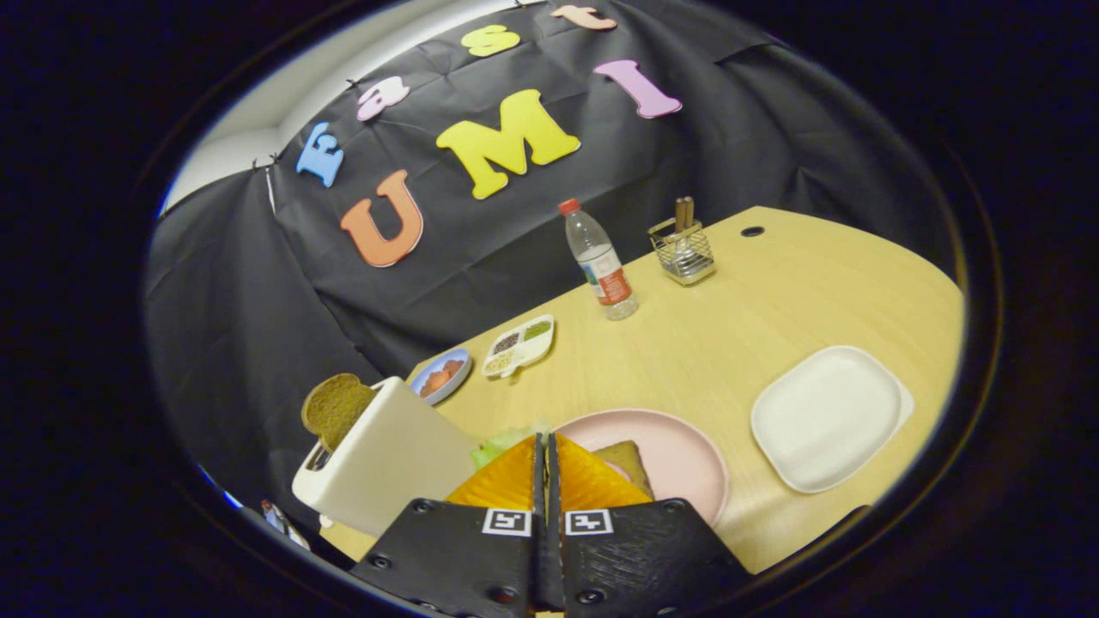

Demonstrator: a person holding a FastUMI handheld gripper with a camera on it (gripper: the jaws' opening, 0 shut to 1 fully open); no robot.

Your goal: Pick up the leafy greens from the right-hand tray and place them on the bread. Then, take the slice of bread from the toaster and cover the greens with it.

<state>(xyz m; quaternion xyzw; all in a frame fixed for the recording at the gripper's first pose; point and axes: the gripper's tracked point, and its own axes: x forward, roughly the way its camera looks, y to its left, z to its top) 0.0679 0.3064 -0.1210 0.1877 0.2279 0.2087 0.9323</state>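
Observation:
My gripper is shut, its orange fingers pressed together over the left part of the pink plate. Pale leafy greens stick out at the fingertips on the toaster side, held between the fingers. A brown slice of bread lies on the plate just right of the fingers, partly hidden by them. Left of the fingers stands the white toaster, and another brown slice sticks up from its slot. The white right-hand tray sits bare beyond the plate.
On the wooden table, a small blue dish and a divided white dish sit behind the toaster. A water bottle and a wire basket stand near the far edge.

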